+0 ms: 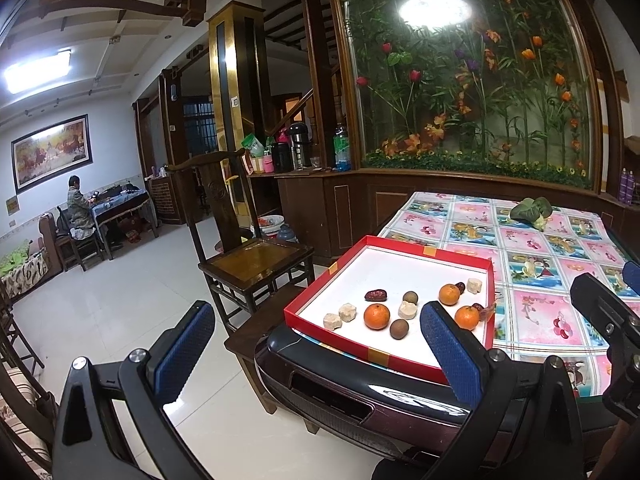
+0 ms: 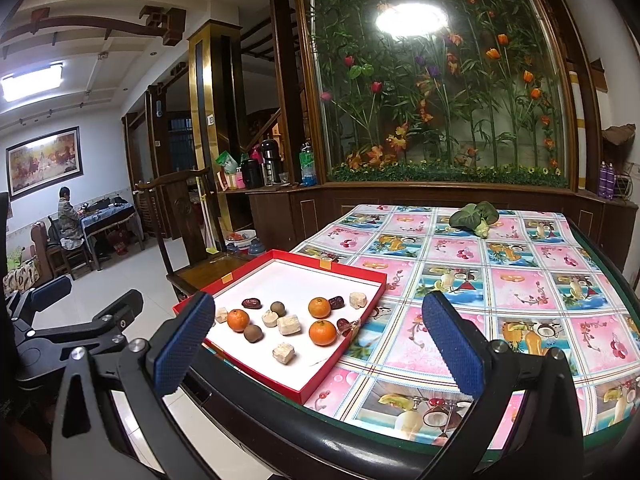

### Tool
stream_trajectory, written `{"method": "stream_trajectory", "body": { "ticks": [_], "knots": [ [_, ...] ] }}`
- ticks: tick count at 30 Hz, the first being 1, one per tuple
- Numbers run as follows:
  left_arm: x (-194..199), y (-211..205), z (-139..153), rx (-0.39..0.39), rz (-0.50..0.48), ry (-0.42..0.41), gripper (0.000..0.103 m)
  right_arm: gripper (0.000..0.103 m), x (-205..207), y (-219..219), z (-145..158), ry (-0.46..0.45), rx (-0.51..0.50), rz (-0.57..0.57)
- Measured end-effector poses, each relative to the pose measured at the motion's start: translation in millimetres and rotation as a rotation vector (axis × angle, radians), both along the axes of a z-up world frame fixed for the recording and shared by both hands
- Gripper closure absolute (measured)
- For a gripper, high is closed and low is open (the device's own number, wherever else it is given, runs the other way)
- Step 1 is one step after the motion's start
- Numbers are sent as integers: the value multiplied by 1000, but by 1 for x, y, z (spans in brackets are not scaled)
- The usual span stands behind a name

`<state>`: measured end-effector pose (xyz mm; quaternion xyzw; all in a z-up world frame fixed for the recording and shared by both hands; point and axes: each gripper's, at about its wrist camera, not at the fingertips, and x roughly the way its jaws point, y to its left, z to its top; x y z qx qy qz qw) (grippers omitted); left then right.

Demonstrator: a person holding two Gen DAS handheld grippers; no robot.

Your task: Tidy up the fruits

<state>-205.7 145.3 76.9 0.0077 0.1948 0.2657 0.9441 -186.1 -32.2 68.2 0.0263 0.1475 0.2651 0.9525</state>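
- The left tongs (image 1: pixel 316 354) are spread wide and hold nothing, hanging short of the table's dark rim (image 1: pixel 360 392), level with the near left corner of the red tray (image 1: pixel 390 248).
- The right tongs (image 2: pixel 318 350) also gape empty, raised over the near edge of the table, with the tray ahead and to their left.
- In the tray, just beyond both tongs, lie three oranges: one nearest left (image 2: pixel 238 320), one near the right wall (image 2: pixel 322 332), one further back (image 2: pixel 319 307).
- Among them sit dark red dates (image 2: pixel 251 303), brown round fruits (image 2: pixel 253 333) and pale crumbly blocks (image 2: pixel 289 324).
- Well beyond, on the patterned cloth (image 2: pixel 516 280), lies a leafy green vegetable (image 2: pixel 474 216).
- Left of the table stands a wooden chair (image 1: pixel 252 256).
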Motion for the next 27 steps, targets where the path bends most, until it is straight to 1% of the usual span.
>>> {"method": "stream_trajectory", "body": {
  "ticks": [27],
  "knots": [
    [0,-3,1,1,-2,-2,0,0,-1,1,-1,-1,-5,8]
  ]
}}
